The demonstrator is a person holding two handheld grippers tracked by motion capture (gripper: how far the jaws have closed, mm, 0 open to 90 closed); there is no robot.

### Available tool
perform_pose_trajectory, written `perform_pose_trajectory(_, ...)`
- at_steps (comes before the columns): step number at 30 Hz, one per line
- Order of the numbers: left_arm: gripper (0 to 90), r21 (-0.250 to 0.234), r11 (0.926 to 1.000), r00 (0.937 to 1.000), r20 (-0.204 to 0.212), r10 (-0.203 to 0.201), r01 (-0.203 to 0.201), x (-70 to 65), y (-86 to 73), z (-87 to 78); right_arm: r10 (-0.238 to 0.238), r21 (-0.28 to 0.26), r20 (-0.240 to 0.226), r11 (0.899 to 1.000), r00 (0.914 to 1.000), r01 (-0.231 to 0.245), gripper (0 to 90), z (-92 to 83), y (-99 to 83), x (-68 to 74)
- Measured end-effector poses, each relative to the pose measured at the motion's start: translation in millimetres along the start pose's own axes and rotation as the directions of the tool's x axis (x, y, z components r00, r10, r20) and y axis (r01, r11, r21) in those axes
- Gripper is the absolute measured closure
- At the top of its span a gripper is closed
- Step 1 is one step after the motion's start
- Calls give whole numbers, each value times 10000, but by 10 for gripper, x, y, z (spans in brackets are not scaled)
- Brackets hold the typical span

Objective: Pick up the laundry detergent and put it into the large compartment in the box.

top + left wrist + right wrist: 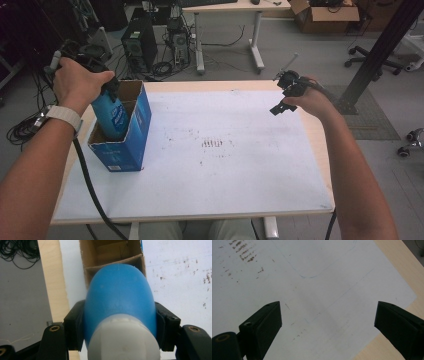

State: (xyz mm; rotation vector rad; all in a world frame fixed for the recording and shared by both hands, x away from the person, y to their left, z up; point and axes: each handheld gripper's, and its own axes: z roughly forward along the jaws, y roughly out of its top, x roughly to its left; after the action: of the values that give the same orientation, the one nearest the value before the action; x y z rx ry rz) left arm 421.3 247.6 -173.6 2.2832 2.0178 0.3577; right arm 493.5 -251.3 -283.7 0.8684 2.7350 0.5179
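Observation:
A blue bottle (111, 114) with a white cap (123, 340) stands partly inside an open blue cardboard box (131, 135) at the table's left edge. My left gripper (107, 87) is shut on the bottle's upper body, one jaw pressed on each side, and holds it over the box's near compartment (110, 251). The bottle's lower end is hidden in the box. My right gripper (286, 95) hangs above the right side of the white sheet (324, 285). It is open, with nothing between its wide-spread fingers (265, 320).
The white sheet (215, 150) covers most of the wooden table (320, 145) and bears brown smudges (215, 143) near its middle. Behind the table are computer towers (140, 40), cables, another desk (235, 7) and cardboard boxes. A black post (380, 45) rises at the right.

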Motion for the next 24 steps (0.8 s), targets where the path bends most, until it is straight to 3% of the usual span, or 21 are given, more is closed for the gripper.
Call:
perform_pose_trajectory(15, 378, -62, 9999, 9998, -199, 77, -78, -46, -59, 338, 73, -29, -25, 10000, 10000, -73, 72, 31, -29, 6)
perform_pose_trajectory(24, 378, -35, 10000, 10000, -66, -24, 24, -66, -90, 522, 64, -8, -62, 10000, 10000, -64, 72, 57, -23, 6)
